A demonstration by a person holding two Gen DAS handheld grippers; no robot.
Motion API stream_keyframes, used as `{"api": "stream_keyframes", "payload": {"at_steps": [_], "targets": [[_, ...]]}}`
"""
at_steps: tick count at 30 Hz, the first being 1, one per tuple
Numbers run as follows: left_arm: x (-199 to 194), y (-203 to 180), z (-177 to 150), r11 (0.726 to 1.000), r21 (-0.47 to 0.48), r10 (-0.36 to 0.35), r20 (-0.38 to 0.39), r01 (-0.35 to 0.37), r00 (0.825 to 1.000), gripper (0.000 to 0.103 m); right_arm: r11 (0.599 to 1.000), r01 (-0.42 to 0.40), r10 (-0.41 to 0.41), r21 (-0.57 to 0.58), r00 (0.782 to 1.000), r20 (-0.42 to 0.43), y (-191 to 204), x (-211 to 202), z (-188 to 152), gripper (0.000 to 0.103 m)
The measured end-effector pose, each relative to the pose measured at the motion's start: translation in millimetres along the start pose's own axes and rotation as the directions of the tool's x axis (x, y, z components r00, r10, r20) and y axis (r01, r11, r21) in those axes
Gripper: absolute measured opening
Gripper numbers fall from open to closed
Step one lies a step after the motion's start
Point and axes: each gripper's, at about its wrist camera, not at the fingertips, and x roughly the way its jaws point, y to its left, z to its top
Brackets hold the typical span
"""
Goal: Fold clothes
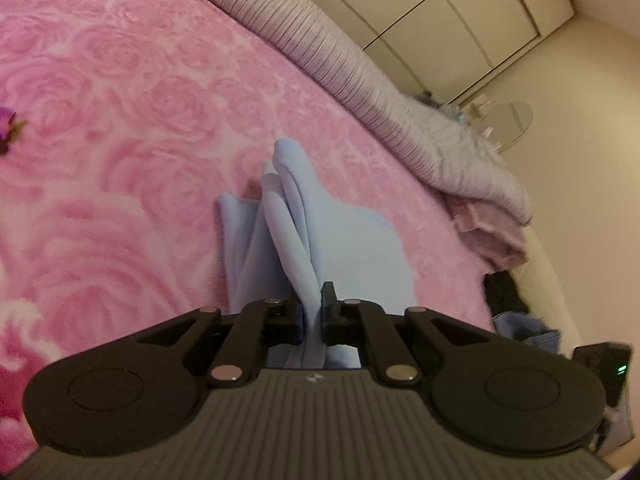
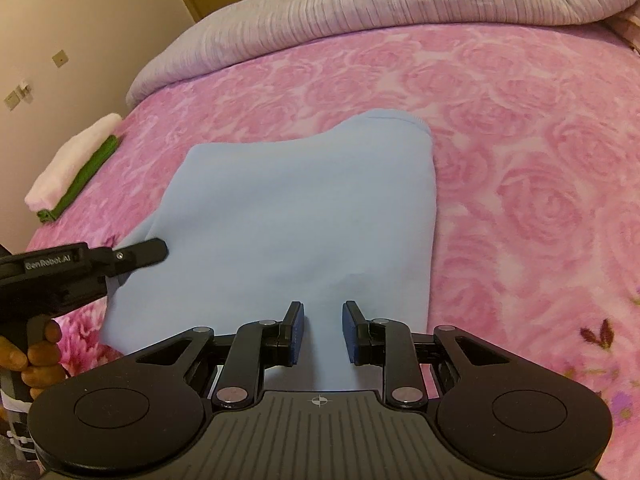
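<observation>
I had the left tool point(image 1: 311, 312) clenched on a bunched edge of the light blue garment point(image 2: 296, 216), which lay on the pink rose-patterned blanket point(image 2: 520, 128) of the bed. From the right wrist view, that grip sat at about nine o'clock on the cloth. My right tool point(image 2: 323, 330) was released, jaws apart above the near hem at six o'clock. The fabric looked soft, light and limp, likely to sag and slide, so I judged corners and hems the best holds.
</observation>
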Motion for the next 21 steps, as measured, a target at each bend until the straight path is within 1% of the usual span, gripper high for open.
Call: {"api": "stream_keyframes", "payload": {"at_steps": [1,4,6,7,9,10,11,13,16,18,21], "targets": [[-2,-1,0,1.0,0.007,-0.004,0.004,0.004,1.0,0.005,1.0,-0.003,0.003,-0.003,1.0,-0.001,1,0,0,0.025],[9,6,-4,0.998,0.025,0.056,-0.023,-0.056,0.998,0.005,1.0,-0.011,0.011,0.004,1.0,-0.004,0,2,-1,0.025],[19,18,-9,0.997,0.001,0.074,-0.046,-0.074,0.996,0.006,0.999,-0.027,0.027,0.02,1.0,-0.003,-3,5,-2,0.025],[20,21,-11,0.997,-0.011,0.07,-0.045,-0.071,0.997,0.007,0.999,-0.036,0.036,0.029,0.999,-0.002,-5,6,-3,0.025],[12,18,-12,0.997,-0.008,0.075,-0.026,-0.075,0.997,0.012,0.995,-0.07,0.068,0.074,0.997,0.024,-14,0,-5,0.025],[7,16,-13,0.996,-0.006,0.085,-0.016,-0.085,0.996,0.013,0.991,-0.087,0.081,0.102,0.995,0.057,-21,-9,-7,0.025],[0,15,-13,0.995,-0.01,0.095,-0.005,-0.095,0.996,0.014,0.991,-0.082,0.072,0.11,0.993,0.093,-26,-19,-11,0.025],[-18,15,-19,0.994,-0.048,0.095,0.016,-0.094,0.995,0.017,0.992,-0.064,0.046,0.109,0.986,0.162,-36,-40,-22,0.025],[-45,16,-37,0.988,-0.128,0.09,0.031,-0.086,0.995,0.027,0.995,-0.058,0.038,0.079,0.971,0.236,-46,-69,-47,0.025],[-56,19,-49,0.98,-0.181,0.083,0.025,-0.077,0.996,0.029,0.998,-0.041,0.029,0.042,0.967,0.254,-48,-82,-65,0.025],[-55,23,-62,0.967,-0.249,0.054,0.005,-0.052,0.999,0.03,0.999,-0.031,0.035,-0.018,0.975,0.219,-43,-85,-79,0.025]]}}
